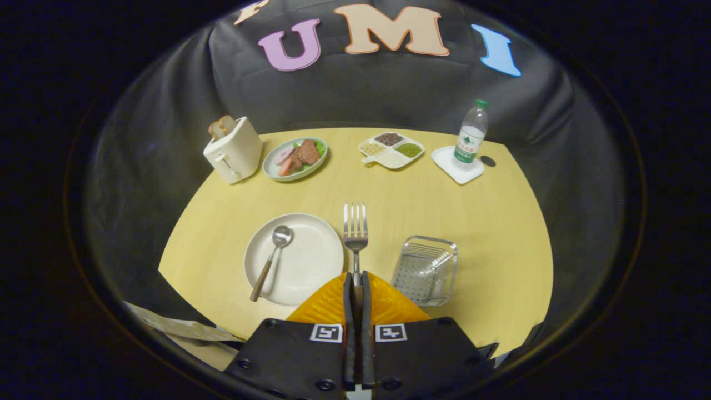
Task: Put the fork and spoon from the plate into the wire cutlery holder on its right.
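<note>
Hand-held gripper (358,278) clamps the fork (355,230) between plate (311,266) and holder (426,270).

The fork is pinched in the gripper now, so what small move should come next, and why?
Probably swing right and carry it over the wire cutlery holder. The gripper is shut on the fork, tines pointing ahead, between the plate and the holder. The spoon lies on the plate.
</note>
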Available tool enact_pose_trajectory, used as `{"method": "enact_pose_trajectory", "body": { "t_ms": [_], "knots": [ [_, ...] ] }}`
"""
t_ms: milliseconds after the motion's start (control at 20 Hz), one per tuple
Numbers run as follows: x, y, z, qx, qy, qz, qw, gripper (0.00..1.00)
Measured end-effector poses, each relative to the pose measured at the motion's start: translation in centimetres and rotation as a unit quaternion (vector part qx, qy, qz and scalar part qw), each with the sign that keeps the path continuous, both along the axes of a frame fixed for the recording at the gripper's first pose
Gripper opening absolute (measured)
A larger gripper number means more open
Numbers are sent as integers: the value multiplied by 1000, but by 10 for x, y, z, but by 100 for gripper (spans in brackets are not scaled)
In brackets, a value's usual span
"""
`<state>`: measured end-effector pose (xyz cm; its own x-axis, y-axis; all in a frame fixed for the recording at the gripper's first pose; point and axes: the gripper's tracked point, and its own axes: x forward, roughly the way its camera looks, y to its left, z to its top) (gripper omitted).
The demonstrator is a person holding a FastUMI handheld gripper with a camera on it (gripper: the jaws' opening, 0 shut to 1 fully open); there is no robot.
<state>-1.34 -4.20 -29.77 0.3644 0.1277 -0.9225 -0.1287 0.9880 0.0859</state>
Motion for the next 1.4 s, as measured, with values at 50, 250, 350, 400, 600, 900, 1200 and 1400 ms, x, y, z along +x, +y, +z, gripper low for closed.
{"method": "enact_pose_trajectory", "body": {
  "t_ms": [50,250,350,400,600,900,1200,1400],
  "knots": [
    [-1,-8,1,-4,1,-9,1000,8],
    [-12,-34,1,-16,15,-31,999,8],
    [-20,-45,-4,-25,31,-38,999,8],
    [-24,-48,-7,-28,39,-41,998,8],
    [-36,-56,-17,-37,66,-49,996,8],
    [-32,-63,-28,-42,84,-64,994,11],
    [-28,-59,-29,-33,83,-64,994,18],
    [-14,-49,-19,-20,44,-67,997,45]
  ]
}}
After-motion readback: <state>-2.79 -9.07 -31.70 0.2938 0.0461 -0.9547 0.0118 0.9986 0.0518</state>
